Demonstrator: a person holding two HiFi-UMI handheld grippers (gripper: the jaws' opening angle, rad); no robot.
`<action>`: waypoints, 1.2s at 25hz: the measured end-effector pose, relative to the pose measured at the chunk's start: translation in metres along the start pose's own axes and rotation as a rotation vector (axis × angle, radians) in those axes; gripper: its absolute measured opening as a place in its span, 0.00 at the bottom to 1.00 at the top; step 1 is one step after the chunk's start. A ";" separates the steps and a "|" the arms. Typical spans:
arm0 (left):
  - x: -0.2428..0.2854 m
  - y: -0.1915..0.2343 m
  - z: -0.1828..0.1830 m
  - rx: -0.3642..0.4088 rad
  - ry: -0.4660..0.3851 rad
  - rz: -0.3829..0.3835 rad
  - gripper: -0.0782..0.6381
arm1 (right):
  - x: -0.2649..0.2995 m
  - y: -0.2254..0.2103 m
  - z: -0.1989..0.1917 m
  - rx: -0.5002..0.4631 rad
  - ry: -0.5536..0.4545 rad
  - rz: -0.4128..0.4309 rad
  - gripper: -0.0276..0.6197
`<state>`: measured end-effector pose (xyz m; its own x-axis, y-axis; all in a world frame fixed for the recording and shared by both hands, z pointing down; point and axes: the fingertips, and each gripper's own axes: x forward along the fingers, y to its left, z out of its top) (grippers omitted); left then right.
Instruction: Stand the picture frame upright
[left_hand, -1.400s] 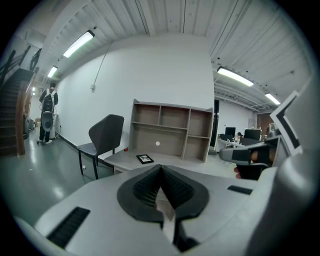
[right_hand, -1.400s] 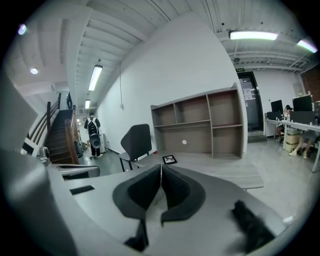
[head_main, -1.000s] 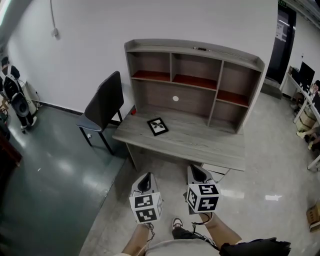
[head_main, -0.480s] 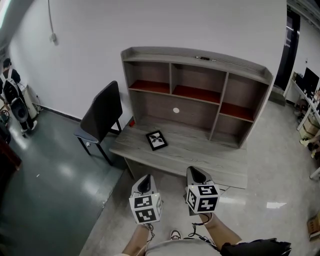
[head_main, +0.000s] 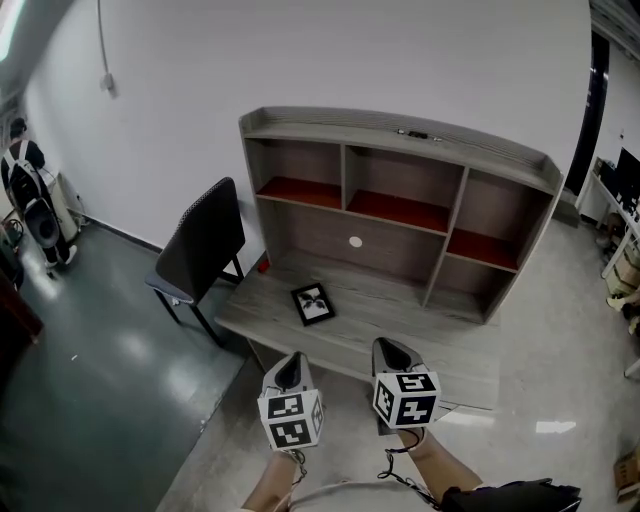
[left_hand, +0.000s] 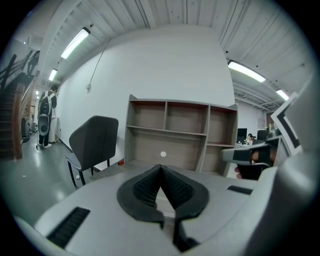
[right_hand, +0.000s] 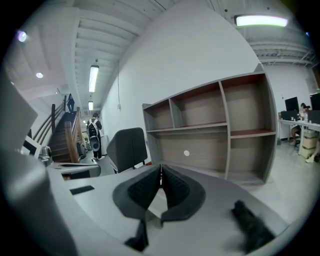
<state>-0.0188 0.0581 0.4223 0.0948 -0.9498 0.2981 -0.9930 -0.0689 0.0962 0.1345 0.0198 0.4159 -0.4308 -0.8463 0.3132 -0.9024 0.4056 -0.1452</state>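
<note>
Bright, even light comes from ceiling strip lights (left_hand: 75, 43). In my head view they leave pale glare patches on the glossy floor (head_main: 130, 350). Both gripper views bulge like fisheyes with black corners, and my right gripper (right_hand: 160, 172) looks soft near the lens.

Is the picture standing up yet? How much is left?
Nothing is done yet: the picture frame lies flat on the desk. In hand: nothing; left gripper and right gripper are shut, empty, short of the desk. Left: reach it, grip it, stand it up.
</note>
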 end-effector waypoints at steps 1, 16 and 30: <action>0.004 0.001 -0.002 -0.001 0.006 0.006 0.11 | 0.004 -0.001 -0.001 0.002 0.006 0.008 0.09; 0.023 0.017 -0.032 -0.028 0.091 0.069 0.11 | 0.034 -0.006 -0.036 0.041 0.105 0.059 0.09; 0.076 0.036 -0.023 -0.029 0.083 0.071 0.11 | 0.085 -0.020 -0.028 0.043 0.110 0.038 0.09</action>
<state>-0.0456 -0.0099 0.4702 0.0312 -0.9234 0.3826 -0.9950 0.0076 0.0996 0.1161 -0.0505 0.4718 -0.4640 -0.7866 0.4073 -0.8857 0.4198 -0.1982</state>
